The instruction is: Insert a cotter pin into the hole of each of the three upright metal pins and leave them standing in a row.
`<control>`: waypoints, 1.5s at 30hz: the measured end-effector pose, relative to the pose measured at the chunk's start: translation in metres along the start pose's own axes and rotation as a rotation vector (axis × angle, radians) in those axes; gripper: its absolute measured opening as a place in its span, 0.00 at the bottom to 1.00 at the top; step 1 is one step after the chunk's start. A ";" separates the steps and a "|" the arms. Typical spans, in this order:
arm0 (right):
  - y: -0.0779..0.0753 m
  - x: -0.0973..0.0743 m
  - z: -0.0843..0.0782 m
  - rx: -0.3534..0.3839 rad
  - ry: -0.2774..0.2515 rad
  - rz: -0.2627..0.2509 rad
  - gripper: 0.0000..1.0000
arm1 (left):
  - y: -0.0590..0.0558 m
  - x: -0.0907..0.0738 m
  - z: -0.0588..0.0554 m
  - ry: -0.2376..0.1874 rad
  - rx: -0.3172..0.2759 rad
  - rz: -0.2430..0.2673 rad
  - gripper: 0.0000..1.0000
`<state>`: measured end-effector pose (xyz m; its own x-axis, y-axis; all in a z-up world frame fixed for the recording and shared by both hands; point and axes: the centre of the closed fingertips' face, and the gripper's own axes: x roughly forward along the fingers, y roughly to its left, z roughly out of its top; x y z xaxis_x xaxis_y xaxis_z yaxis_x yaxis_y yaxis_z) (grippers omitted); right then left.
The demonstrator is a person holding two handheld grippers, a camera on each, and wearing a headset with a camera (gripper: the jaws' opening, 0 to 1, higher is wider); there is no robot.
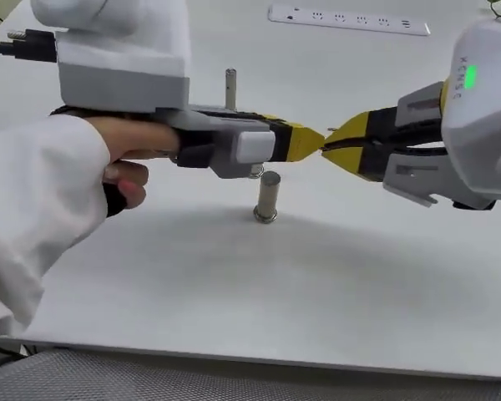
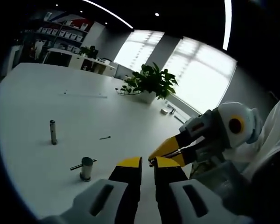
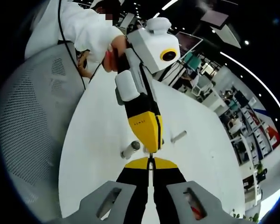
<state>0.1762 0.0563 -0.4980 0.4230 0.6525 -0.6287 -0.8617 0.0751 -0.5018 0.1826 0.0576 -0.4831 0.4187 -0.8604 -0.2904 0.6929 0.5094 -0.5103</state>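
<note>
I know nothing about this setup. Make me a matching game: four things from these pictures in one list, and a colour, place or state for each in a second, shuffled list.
1. power strip
2. stout metal pin
3. potted plant
4. right tool

A. green, by the windows
B. white, lying flat
C. grey, standing upright
D. yellow-tipped, tip facing the tip of the left tool

Pairs: 1-B, 2-C, 3-A, 4-D

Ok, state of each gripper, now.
Left gripper: shut; whether it pinches anything cannot be told.
Right gripper: shut, tip to tip with the left one; whether it holds anything cannot be told.
</note>
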 end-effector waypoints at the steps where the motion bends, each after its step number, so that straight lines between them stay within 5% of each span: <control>1: -0.001 0.001 0.001 -0.006 0.000 -0.002 0.00 | -0.001 0.000 -0.001 0.004 0.004 0.001 0.05; 35: 0.001 0.004 0.004 -0.029 -0.001 0.021 0.00 | -0.002 -0.002 -0.009 0.055 0.000 -0.009 0.00; 45: 0.015 0.005 0.000 0.078 -0.016 0.085 0.03 | -0.002 -0.003 -0.015 0.080 0.005 -0.006 0.00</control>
<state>0.1653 0.0609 -0.5084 0.3437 0.6711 -0.6569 -0.9136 0.0769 -0.3994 0.1711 0.0585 -0.4931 0.3664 -0.8618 -0.3507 0.6984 0.5038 -0.5083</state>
